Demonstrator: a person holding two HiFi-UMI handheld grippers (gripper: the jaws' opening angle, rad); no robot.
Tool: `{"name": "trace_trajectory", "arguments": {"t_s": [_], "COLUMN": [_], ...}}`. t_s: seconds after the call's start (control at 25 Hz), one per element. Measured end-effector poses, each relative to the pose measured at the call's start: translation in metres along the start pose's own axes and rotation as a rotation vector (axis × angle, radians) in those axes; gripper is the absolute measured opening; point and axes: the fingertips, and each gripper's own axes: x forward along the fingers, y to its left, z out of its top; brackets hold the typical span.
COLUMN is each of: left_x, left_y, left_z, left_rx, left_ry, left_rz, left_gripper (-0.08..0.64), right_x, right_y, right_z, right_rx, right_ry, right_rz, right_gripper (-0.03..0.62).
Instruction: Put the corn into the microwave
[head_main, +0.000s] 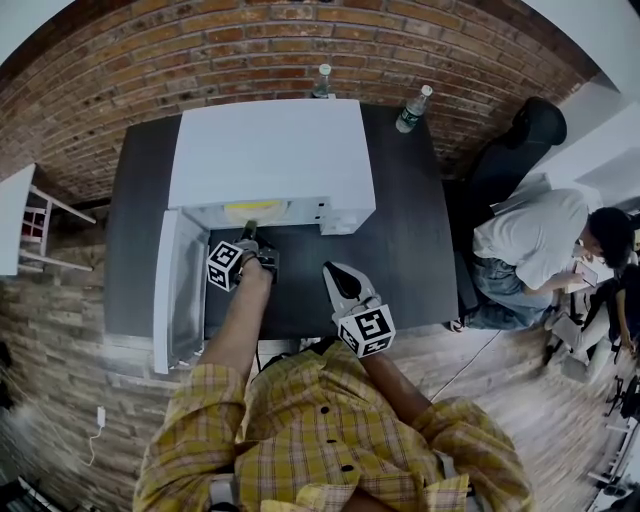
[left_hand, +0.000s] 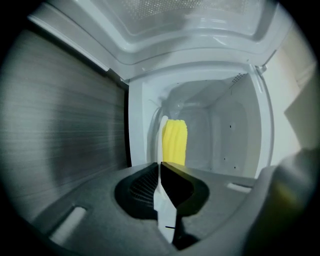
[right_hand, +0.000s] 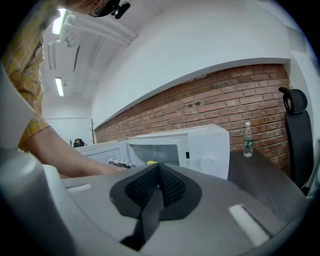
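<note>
The white microwave (head_main: 270, 150) stands on the dark table (head_main: 410, 230) with its door (head_main: 175, 285) swung open to the left. The yellow corn (left_hand: 175, 141) lies inside the cavity, and shows as a yellow patch (head_main: 255, 210) in the head view. My left gripper (head_main: 250, 235) is at the mouth of the cavity. Its jaws (left_hand: 161, 164) meet at the tips with nothing seen between them, and the corn lies just beyond. My right gripper (head_main: 333, 272) hovers over the table in front of the microwave (right_hand: 200, 145), shut and empty (right_hand: 159, 167).
Two water bottles (head_main: 322, 80) (head_main: 413, 108) stand behind the microwave by the brick wall. A black chair (head_main: 530, 130) and a seated person (head_main: 540, 240) are to the right of the table. A white stool (head_main: 30, 230) is at the far left.
</note>
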Motion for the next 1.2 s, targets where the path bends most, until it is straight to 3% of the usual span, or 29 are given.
{"name": "trace_trajectory", "arguments": {"t_s": [0.08, 0.28, 0.56, 1.2], "left_x": [0.001, 0.000, -0.014, -0.094], "left_y": [0.002, 0.015, 0.012, -0.026], "left_z": [-0.001, -0.004, -0.009, -0.038], "left_rx": [0.012, -0.002, 0.017, 0.128], "left_ry": [0.010, 0.030, 0.080, 0.175], "left_rz": [0.014, 0.076, 0.057, -0.088], "left_gripper": [0.021, 0.144, 0.151, 0.000], "right_x": [0.000, 0.000, -0.005, -0.019], "right_y": [-0.002, -0.001, 0.006, 0.048], "right_z": [-0.001, -0.002, -0.001, 0.002], "right_rx": [0.001, 0.006, 0.008, 0.013], "right_ry": [0.000, -0.001, -0.003, -0.035], "right_rz": [-0.003, 0.003, 0.006, -0.013], "right_gripper": [0.003, 0.003, 0.003, 0.003]}}
